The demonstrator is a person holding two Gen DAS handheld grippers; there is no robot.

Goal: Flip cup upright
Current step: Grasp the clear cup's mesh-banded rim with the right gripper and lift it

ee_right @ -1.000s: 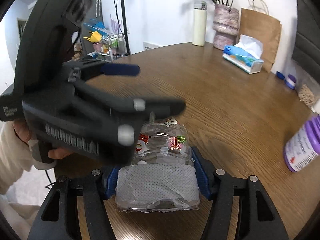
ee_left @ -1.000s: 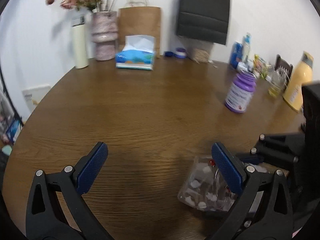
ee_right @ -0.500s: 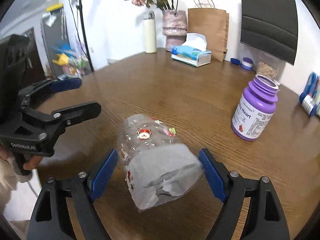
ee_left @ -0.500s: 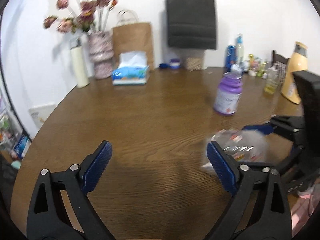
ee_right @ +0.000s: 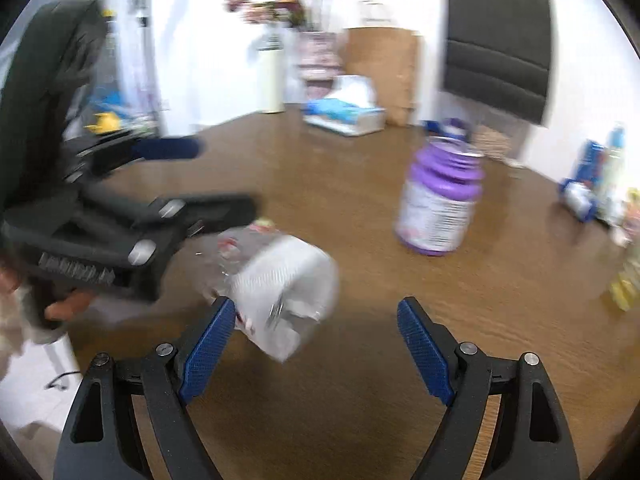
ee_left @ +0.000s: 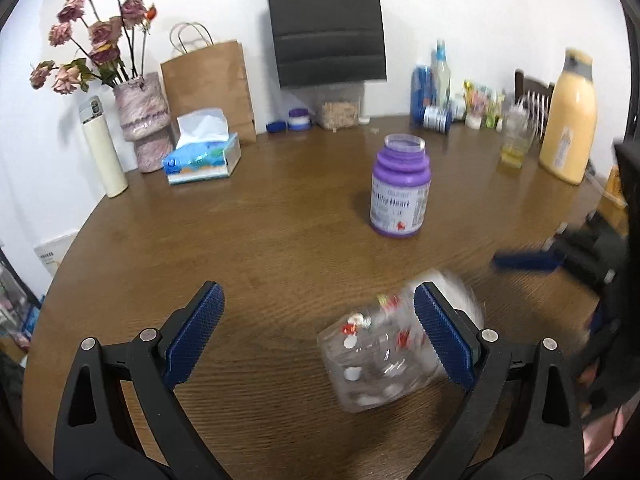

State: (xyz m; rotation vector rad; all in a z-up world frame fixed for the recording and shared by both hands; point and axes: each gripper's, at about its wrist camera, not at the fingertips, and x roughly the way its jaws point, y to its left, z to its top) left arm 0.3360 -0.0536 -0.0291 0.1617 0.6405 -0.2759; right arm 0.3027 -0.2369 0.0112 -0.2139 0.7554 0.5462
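Here both tools stand wide with nothing between their pads. The left gripper [ee_left: 316, 336] spreads its blue ribbed pads [ee_left: 194, 334] at 7 and 5 o'clock of its own view; its right finger partly covers the cup [ee_left: 380, 364], so touch there cannot be told. The right gripper [ee_right: 310, 344] likewise gapes, the cup [ee_right: 280, 292] lying just beyond its left pad at 10 o'clock from the gap, smeared by blur.

The cup is clear plastic, roughly cylindrical, dotted with small red and white stickers and wrapped at one end in a white dimpled sleeve. It lies tilted on its side on the table [ee_left: 280, 216], a round top of brown wood grain; whether it rests fully on the wood is hard to make out.

At 12 o'clock from the cup in the left view stands a purple jar [ee_left: 400, 188], upright, ribbed at the neck. Farther back, near the wall, sits a tissue box [ee_left: 202, 158]. The right wrist view is blurred throughout.
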